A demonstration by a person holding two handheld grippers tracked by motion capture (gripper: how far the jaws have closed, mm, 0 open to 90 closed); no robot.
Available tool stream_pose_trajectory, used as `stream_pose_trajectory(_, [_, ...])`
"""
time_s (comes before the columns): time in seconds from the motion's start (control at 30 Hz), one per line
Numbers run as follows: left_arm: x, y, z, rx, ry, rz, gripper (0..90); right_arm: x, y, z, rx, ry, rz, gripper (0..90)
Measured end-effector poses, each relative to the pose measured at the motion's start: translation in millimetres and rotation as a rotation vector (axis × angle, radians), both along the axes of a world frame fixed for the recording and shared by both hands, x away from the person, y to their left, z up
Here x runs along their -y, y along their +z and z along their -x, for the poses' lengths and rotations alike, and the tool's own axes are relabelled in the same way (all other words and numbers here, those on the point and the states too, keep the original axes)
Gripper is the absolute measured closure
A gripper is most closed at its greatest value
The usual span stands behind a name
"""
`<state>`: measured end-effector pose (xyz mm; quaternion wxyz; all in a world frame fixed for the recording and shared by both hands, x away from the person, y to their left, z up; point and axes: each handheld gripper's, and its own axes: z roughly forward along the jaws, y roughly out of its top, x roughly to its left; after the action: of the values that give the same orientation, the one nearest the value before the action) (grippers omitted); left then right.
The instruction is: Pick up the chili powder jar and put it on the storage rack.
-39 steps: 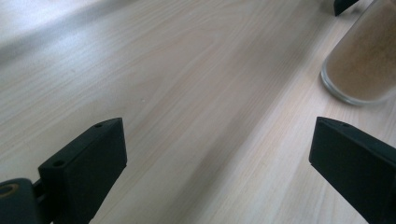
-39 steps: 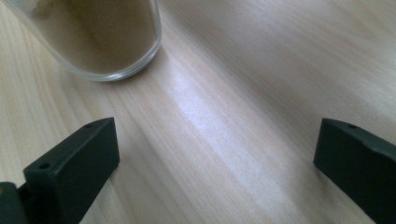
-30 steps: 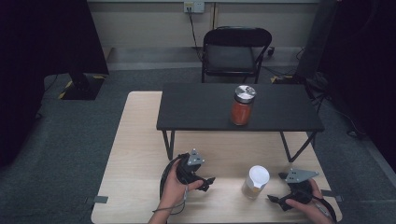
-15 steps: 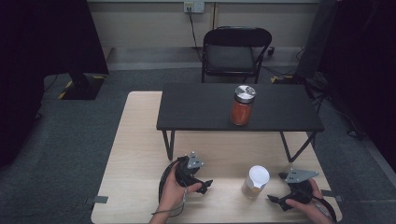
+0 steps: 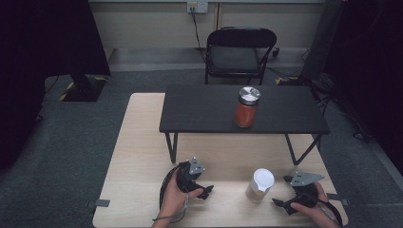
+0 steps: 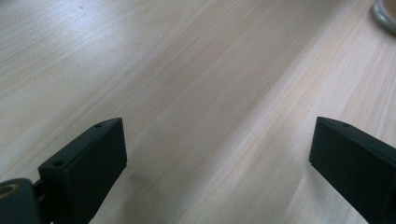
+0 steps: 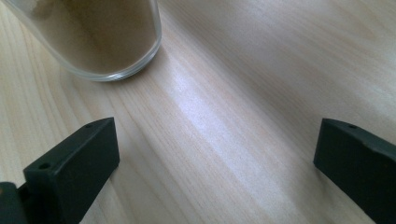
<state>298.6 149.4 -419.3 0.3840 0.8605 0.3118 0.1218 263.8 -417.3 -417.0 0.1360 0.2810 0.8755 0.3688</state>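
Note:
A glass jar with a white lid (image 5: 260,184) and brownish contents stands near the front of the light wooden table (image 5: 142,142); its base shows in the right gripper view (image 7: 100,42). My right gripper (image 5: 280,203) rests on the table just right of that jar, jaws wide apart over bare wood (image 7: 215,154). My left gripper (image 5: 206,191) lies to the jar's left, also open with nothing between its jaws (image 6: 217,158). A red-filled jar with a metal lid (image 5: 247,107) stands on the small black table (image 5: 199,116) farther back.
The black table stands on thin legs (image 5: 168,145) on the wooden table, with a gap beneath it. A black folding chair (image 5: 237,54) stands on the grey floor behind. A black stand base (image 5: 83,88) sits at the back left.
The left hand and its gripper have shifted slightly toward the front edge. The right gripper and both jars are where they were.

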Motion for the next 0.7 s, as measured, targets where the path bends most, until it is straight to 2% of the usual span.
stream_pose_trajectory(0.33, [-3.4, -3.1, 2.3, 0.006, 0.003, -0.007, 3.4, 0.0, 0.0, 0.0, 0.000, 0.000, 0.000, 0.0])
stream_pose_trajectory(0.47, [-3.0, -5.3, 5.0, 0.027, -0.007, -0.018, 3.0, 0.0, 0.0, 0.0, 0.000, 0.000, 0.000, 0.0])
stream_pose_trajectory(0.7, [-3.5, -5.4, 5.9, 0.025, -0.003, -0.018, 1.8, 0.0, 0.0, 0.0, 0.000, 0.000, 0.000, 0.0])
